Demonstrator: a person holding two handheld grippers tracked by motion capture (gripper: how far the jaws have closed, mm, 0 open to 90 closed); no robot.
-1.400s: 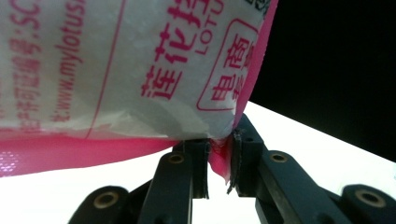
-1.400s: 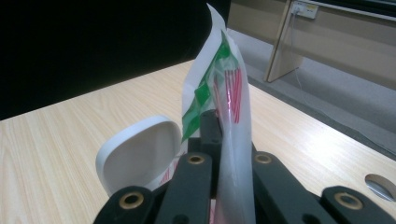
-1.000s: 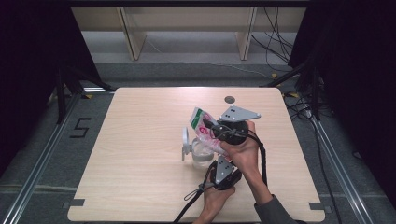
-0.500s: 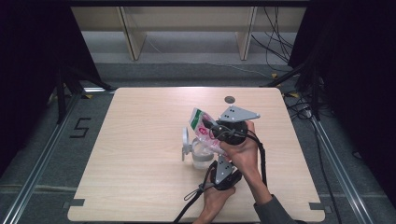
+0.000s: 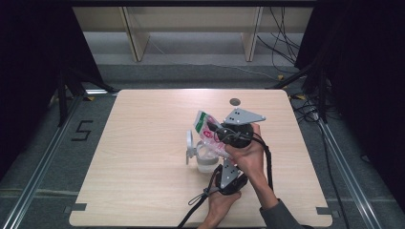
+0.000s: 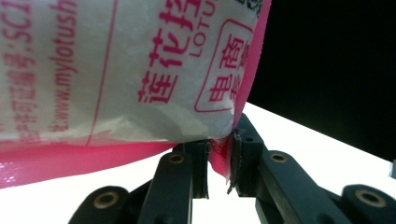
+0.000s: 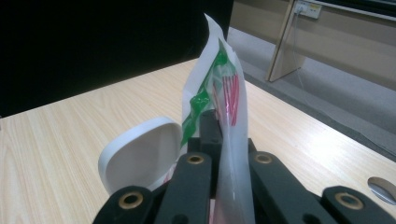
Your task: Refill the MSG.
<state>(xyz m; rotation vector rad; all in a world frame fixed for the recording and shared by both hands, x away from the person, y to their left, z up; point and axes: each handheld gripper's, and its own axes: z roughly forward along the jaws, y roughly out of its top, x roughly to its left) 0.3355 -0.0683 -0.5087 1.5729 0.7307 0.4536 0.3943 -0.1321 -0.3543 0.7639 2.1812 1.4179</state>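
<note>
Both grippers (image 5: 217, 131) (image 5: 224, 164) clamped on the pink bag (image 5: 210, 133) over the open jar (image 5: 205, 160): risk of spilling beside the rim if tilted unevenly.

Pink-and-white printed bag (image 5: 208, 132) held tilted above clear lidded container (image 5: 204, 160), white lid (image 5: 189, 141) open, mid-table

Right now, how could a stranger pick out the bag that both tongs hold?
On the light wooden table, look right of centre, above the clear plastic container with the open white lid. The soft white plastic bag hangs tilted there; nothing else has its pink edges, pink print and green band.
</note>
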